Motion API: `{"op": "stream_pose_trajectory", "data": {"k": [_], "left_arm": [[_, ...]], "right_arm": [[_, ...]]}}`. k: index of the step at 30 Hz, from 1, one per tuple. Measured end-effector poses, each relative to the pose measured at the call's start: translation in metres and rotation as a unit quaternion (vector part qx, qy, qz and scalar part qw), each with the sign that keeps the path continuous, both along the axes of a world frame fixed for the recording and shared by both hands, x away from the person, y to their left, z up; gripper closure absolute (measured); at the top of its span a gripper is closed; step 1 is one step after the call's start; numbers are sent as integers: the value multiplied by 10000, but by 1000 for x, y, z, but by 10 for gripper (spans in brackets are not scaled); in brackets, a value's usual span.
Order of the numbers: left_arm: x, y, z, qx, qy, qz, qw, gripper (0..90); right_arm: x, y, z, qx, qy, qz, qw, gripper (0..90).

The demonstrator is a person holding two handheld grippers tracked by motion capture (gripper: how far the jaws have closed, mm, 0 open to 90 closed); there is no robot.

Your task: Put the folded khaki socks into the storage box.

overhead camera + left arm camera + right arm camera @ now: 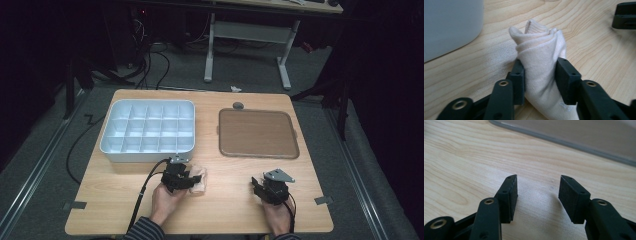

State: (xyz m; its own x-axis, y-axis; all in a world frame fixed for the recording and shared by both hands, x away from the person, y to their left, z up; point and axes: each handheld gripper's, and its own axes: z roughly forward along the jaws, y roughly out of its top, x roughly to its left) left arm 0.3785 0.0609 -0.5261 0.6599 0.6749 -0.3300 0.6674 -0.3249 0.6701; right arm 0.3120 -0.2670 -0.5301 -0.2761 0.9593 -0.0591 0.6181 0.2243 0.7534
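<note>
Near the front edge of the surface, just below the white compartment box, my left gripper pinches a rolled cream cloth between its jaws. Both pads press into the fabric from the two sides, and the cloth stands up between them in soft folds, with its lower end resting on the wood. I think I hold it at the middle so that the roll does not open again when I lift it. The box is very close to this hand, so the short way to one of its empty compartments is probably the reason why the cloth lies here. My right gripper is well apart, at the right side of the surface, in front of the brown tray. Its jaws are spread and nothing is between them; under them I see bare wood and, farther off, the grey rim of the tray. I judge that this hand waits free, ready to help if the roll slips.
</note>
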Motion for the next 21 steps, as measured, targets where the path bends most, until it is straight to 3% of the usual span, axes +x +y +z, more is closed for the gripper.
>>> {"op": "stream_pose_trajectory", "data": {"k": [1, 6, 8, 10, 17, 21], "left_arm": [[1, 1, 0, -41, 29, -18, 10000, 654], [1, 3, 0, -67, -21, -90, 9999, 721], [2, 4, 0, -111, 28, -102, 9999, 728], [3, 4, 0, -121, 52, -119, 9998, 736], [0, 6, 4, -35, -75, -173, 9998, 750], [1, 9, 5, -58, -43, -137, 9999, 753]], "right_arm": [[3, -1, 0, -2, 112, 11, 9999, 482], [6, -1, -1, -144, 56, -9, 9999, 466], [8, -1, -1, -93, 84, 22, 9999, 457], [10, -3, -1, 114, 204, 75, 9997, 437], [11, -3, -1, 130, 222, 111, 9996, 416], [11, -3, -1, 131, 226, 115, 9996, 410]]}}
